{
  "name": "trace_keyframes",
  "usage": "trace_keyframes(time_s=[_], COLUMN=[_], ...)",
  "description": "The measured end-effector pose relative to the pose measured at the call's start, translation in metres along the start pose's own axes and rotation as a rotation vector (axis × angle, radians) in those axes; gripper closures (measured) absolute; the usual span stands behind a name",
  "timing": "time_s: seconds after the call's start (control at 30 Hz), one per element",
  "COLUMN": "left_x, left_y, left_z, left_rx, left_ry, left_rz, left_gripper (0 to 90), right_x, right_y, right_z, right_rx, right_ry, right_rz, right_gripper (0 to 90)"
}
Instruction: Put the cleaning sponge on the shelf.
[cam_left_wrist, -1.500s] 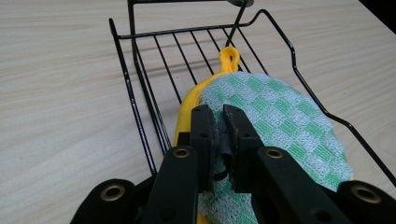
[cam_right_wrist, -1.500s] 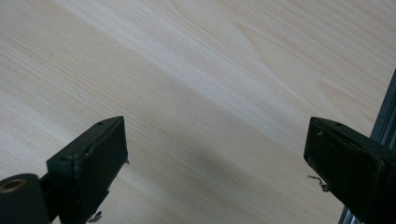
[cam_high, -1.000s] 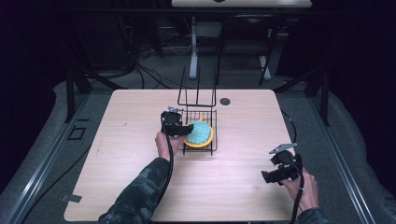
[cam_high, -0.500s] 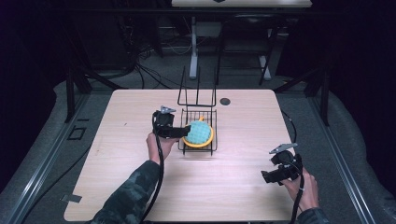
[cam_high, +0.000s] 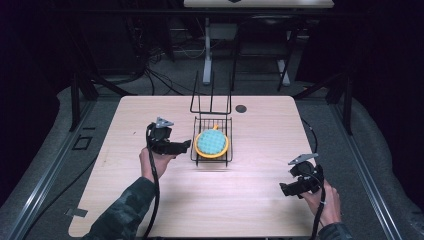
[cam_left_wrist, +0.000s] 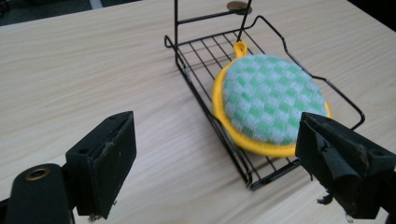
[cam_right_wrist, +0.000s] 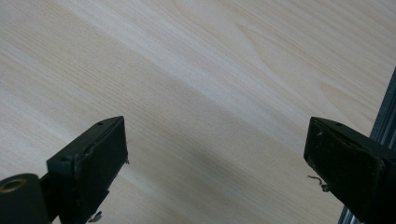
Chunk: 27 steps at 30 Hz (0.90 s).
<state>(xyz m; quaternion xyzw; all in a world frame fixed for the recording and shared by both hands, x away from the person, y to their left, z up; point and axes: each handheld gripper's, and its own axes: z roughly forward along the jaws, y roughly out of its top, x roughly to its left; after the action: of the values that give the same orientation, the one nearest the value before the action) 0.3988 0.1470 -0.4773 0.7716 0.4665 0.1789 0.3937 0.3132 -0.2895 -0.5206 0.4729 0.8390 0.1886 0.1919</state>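
My left tongs (cam_high: 186, 145) sit over the left-middle of the desk (cam_high: 125, 200), held in my left hand (cam_high: 150, 161), tips pointing right at the wire rack. They're spread wide with nothing between them. In the left gripper view the two black jaws stand far apart, and the rack's near corner shows in the gap.

Just right of those tips is the black wire rack (cam_high: 196, 150), a low basket with a taller wire frame rising at its far end. Lying flat inside it is a round pot holder (cam_high: 212, 142), green-and-white checked on top with a yellow rim and a little yellow loop pointing toward the far end. It takes up most of the basket floor, and in the left gripper view (cam_left_wrist: 268, 98) its yellow edge lies against the rack's near side wire.

Past the rack, near the far edge of the desk, there's a small dark round disc (cam_high: 241, 108).

Way over at the near right corner, my right tongs (cam_high: 283, 189) are in my right hand (cam_high: 325, 202), well apart from the rack. Also spread wide, empty, with bare wood grain under them in the right gripper view.
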Motion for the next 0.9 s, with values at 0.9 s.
trace_keyframes(time_s=[0.9], left_x=[0.045], left_y=[-0.067], left_z=[-0.06], left_rx=[0.153], left_ry=[0.071], left_rz=[0.006], left_gripper=[0.0], right_x=[0.002], right_y=[0.0], right_z=[0.0], right_rx=[0.0], right_ry=[-0.008], right_rz=[-0.002], right_gripper=[5.8])
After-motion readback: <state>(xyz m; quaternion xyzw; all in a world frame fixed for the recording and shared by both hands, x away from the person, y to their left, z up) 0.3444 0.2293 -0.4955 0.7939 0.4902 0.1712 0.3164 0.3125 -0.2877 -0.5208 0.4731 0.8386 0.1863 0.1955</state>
